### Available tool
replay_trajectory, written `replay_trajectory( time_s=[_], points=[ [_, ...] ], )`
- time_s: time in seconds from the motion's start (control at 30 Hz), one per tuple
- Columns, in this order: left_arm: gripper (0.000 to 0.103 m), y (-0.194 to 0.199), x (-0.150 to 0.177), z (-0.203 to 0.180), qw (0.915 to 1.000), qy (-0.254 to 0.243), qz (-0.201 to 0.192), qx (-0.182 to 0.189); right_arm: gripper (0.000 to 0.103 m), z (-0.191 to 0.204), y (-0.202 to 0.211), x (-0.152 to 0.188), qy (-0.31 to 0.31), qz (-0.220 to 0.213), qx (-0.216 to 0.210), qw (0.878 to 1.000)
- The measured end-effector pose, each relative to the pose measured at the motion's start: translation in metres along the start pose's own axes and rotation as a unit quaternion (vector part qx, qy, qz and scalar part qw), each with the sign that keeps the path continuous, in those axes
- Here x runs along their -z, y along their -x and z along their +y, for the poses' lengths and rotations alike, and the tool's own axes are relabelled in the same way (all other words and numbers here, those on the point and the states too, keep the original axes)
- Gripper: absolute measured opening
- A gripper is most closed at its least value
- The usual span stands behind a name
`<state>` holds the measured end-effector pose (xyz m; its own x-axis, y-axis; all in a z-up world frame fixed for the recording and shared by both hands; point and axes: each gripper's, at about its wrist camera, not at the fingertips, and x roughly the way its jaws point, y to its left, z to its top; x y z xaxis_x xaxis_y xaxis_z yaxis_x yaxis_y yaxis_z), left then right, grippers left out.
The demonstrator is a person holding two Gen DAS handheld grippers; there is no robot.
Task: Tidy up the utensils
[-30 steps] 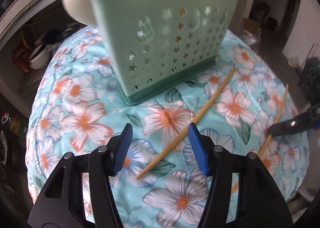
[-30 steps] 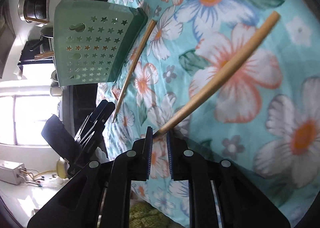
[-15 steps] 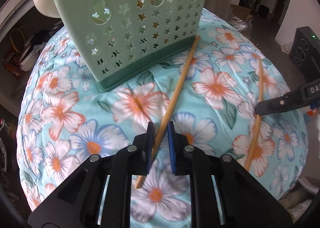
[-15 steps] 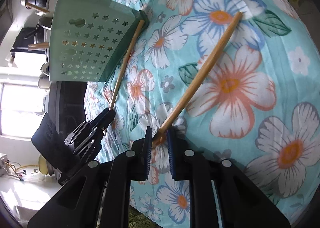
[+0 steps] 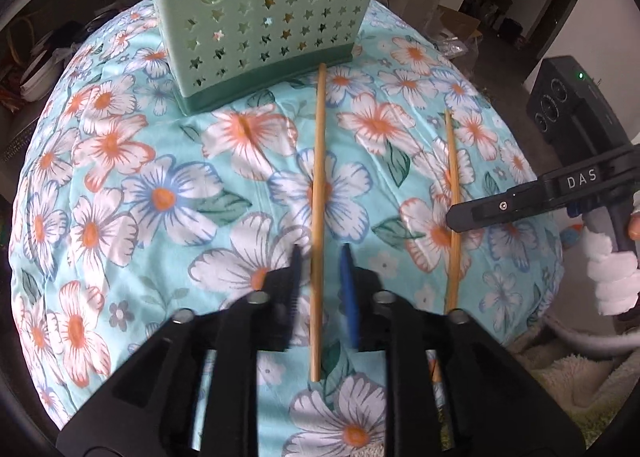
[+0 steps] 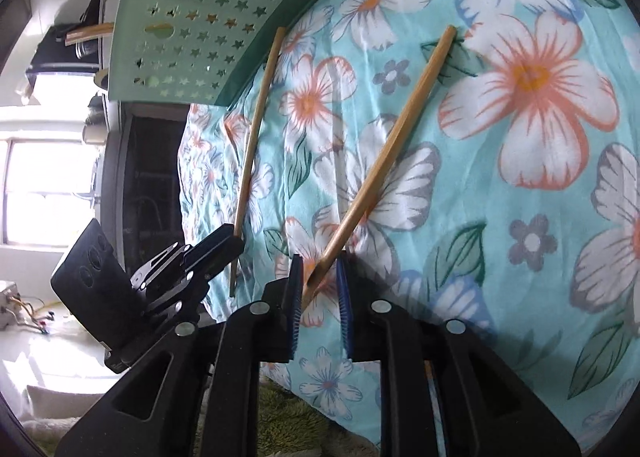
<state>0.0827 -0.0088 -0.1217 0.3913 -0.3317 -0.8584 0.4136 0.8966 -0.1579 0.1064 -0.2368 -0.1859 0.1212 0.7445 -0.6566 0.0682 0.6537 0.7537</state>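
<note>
Two thin, light, stiff bamboo chopsticks, likely slippery, lie on the floral-clothed desk before the green perforated plastic holder (image 5: 264, 17): the left gripper (image 5: 320, 257) straddles one chopstick (image 5: 319, 185) unclenched, the right gripper (image 6: 319, 277) the other chopstick (image 6: 384, 153) likewise, near their ends.

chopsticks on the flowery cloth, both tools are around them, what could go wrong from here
1. The left tool straddles the left chopstick with its jaws apart; that stick's far tip lies close to the green utensil holder, so lifting it carelessly could knock the holder.
2. The right tool surrounds only the very end of the right chopstick, so the stick may pivot or slip out.
3. The floral cloth is wrinkled and could snag a fingertip.
</note>
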Motion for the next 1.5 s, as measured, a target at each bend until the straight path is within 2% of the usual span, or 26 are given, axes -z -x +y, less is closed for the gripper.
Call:
replay_trajectory(
  time_s=[0.1, 0.27, 0.43, 0.63, 0.7, 0.8, 0.87, 0.9, 1.13, 1.27, 1.5],
  points=[
    [0.03, 0.003, -0.011, 0.002, 0.9999, 0.006, -0.008, 0.007, 0.031, -0.006, 0.014, -0.007, -0.014, -0.027, -0.007, 0.999],
    [0.03, -0.013, -0.038, -0.002, 0.9999, 0.004, -0.01, -0.003, 0.032, -0.027, 0.035, -0.025, -0.057, -0.075, -0.009, 0.995],
    [0.03, -0.041, -0.064, -0.008, 0.9998, -0.008, -0.001, -0.019, 0.032, -0.039, 0.035, -0.042, -0.094, -0.104, -0.026, 0.99],
    [0.03, -0.064, -0.086, -0.017, 0.9991, -0.023, 0.0, -0.035, 0.026, -0.041, 0.036, -0.055, -0.102, -0.127, -0.017, 0.986],
    [0.026, -0.067, -0.091, -0.019, 0.9989, -0.023, -0.005, -0.039, 0.017, -0.035, 0.027, -0.057, -0.104, -0.134, -0.008, 0.985],
    [0.014, -0.069, -0.092, -0.021, 0.9986, -0.028, -0.006, -0.045, 0.009, -0.038, 0.026, -0.056, -0.106, -0.139, -0.004, 0.985],
    [0.006, -0.067, -0.09, -0.022, 0.9983, -0.036, -0.002, -0.044, 0.008, -0.04, 0.026, -0.054, -0.106, -0.138, -0.007, 0.985],
    [0.005, -0.067, -0.088, -0.024, 0.9983, -0.038, 0.0, -0.043, 0.008, -0.04, 0.027, -0.052, -0.105, -0.137, -0.006, 0.985],
    [0.006, -0.05, -0.066, -0.027, 0.9981, -0.045, 0.015, -0.041, 0.01, -0.03, 0.023, -0.045, -0.087, -0.125, 0.008, 0.988],
    [0.011, -0.053, -0.07, -0.031, 0.9974, -0.049, 0.015, -0.05, 0.01, -0.032, 0.023, -0.046, -0.093, -0.126, 0.005, 0.988],
    [0.011, -0.067, -0.081, -0.044, 0.9947, -0.066, 0.01, -0.078, 0.01, -0.035, 0.023, -0.043, -0.102, -0.131, -0.002, 0.986]
  ],
)
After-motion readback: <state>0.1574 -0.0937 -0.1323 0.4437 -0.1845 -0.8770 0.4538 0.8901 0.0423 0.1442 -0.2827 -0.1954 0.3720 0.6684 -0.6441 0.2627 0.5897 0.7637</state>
